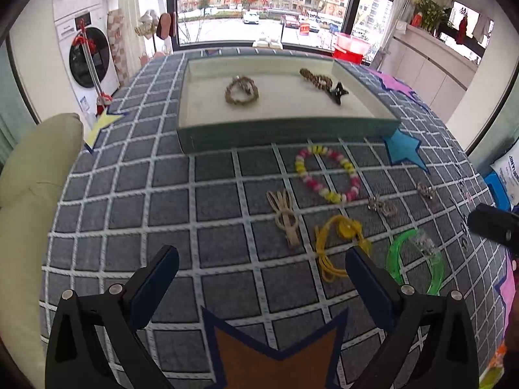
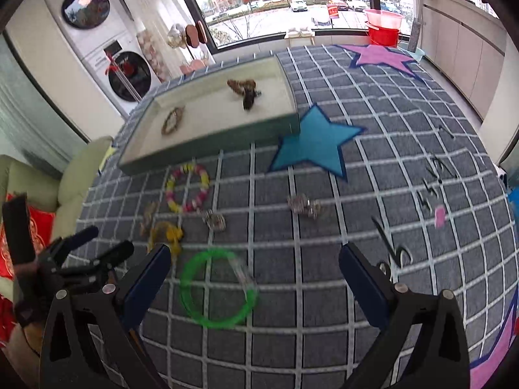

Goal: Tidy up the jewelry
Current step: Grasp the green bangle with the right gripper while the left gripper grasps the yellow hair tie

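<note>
The right wrist view is blurred, so the small dark clips (image 2: 434, 178) by the table's right edge could be hairpins. Only that view shows them clearly; the left one cuts them off. The tray (image 1: 285, 131) at the far edge holds a brown bracelet (image 1: 241, 90). The green bangle (image 2: 218, 287) lies near the front edge, between the spread, empty fingers of the right gripper (image 2: 254, 264). The left gripper (image 1: 261, 262) is also apart and empty, beside a yellow cord (image 1: 337, 236).
</note>
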Available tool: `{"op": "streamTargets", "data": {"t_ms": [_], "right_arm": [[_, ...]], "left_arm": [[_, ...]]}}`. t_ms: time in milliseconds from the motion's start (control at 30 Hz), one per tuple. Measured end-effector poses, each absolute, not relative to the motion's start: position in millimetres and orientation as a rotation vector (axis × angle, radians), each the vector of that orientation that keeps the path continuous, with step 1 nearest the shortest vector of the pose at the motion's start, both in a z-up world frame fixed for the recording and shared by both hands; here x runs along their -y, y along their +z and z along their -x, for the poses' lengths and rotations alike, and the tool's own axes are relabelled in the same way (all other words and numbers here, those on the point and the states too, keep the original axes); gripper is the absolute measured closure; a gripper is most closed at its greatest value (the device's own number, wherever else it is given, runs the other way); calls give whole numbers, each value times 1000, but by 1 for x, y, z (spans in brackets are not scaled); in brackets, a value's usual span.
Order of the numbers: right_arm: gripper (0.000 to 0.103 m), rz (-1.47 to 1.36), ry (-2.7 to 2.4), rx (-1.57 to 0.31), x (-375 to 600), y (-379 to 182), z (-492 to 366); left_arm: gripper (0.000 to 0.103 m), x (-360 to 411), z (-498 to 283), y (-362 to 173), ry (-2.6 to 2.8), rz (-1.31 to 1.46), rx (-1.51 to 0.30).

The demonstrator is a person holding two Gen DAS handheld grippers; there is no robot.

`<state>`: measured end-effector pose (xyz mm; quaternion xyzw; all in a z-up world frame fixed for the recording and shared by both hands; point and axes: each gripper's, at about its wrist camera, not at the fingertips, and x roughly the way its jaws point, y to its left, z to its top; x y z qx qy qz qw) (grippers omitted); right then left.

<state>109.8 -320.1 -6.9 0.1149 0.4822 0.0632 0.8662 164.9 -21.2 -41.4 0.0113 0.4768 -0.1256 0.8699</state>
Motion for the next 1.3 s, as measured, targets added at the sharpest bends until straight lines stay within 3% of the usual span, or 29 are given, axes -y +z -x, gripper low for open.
{"op": "streamTargets", "data": {"t_ms": [533,700,767,1000,1200,1267,1300], "right_arm": [[1,-163,105,-1073,307,-35,-96],[13,-134,104,-1092,299,-42,-98],[24,-113,105,-1098,294,-46,-99],[32,35,74,-1083,276,-50,-97],[59,47,88,-1069,274,-47,-94],[68,45,91,-1067,274,-46,-93],[69,45,93,-1068,274,-46,-93]], "left_arm": [[2,42,-166,-57,-245,-54,-1029],[3,47,-168,-60,-225,-62,-1039],[9,50,-168,-60,-218,-74,-1035],[27,61,-164,-58,-234,-114,-1024],[52,72,-158,-55,-284,-152,-1015],[54,74,-156,-54,-294,-165,-1013],[63,74,-156,-54,-305,-161,-1013]]}}
